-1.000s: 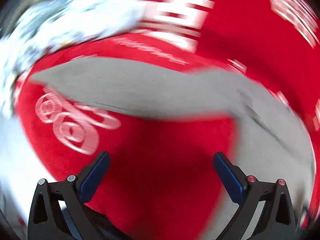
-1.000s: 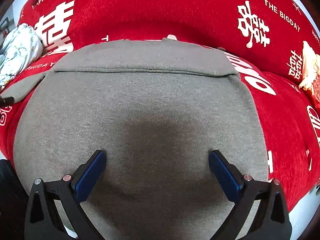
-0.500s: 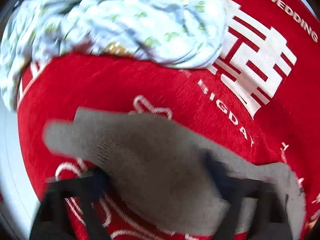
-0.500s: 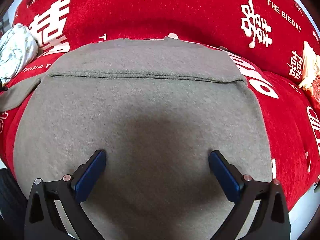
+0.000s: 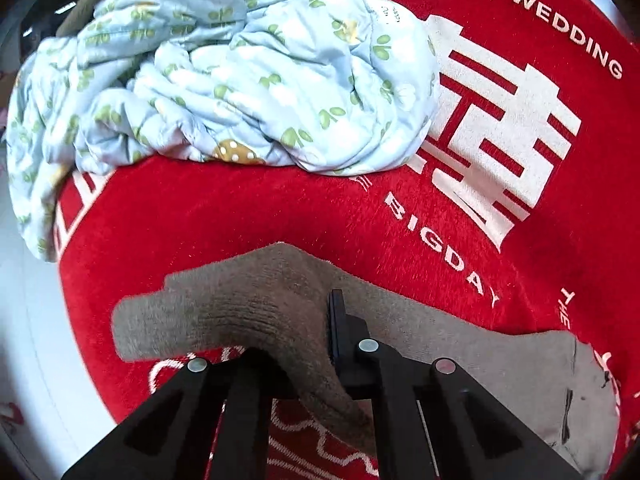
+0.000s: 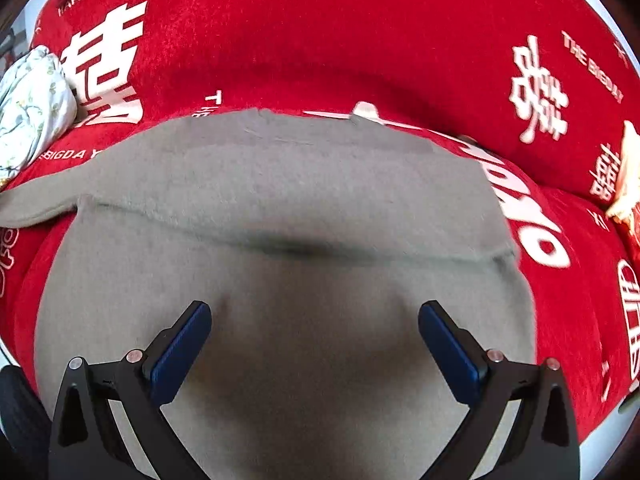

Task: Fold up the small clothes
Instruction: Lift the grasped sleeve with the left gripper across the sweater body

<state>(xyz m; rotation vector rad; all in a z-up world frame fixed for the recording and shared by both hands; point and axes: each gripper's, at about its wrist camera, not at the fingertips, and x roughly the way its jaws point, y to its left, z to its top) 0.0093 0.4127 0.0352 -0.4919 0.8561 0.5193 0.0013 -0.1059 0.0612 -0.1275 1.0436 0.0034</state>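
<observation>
A grey knit sweater (image 6: 288, 208) lies spread on the red cloth, its far part folded over in a band. Its sleeve (image 5: 248, 312) stretches out to the left, and my left gripper (image 5: 320, 336) is shut on that sleeve, the cuff end bunched and draped over the jaws. My right gripper (image 6: 316, 336) hovers open over the sweater's body, blue pads wide apart with only flat knit beneath them.
A crumpled light-blue garment (image 5: 224, 80) with green leaf print sits at the far left; it shows small in the right wrist view as a pale bundle (image 6: 32, 108). The red cloth (image 5: 440, 240) bears white lettering. A cream-coloured item (image 6: 628, 184) lies at the right edge.
My left gripper swept left to the sleeve end and shut on it. The right gripper drifted a little nearer over the sweater's body and stayed open.
</observation>
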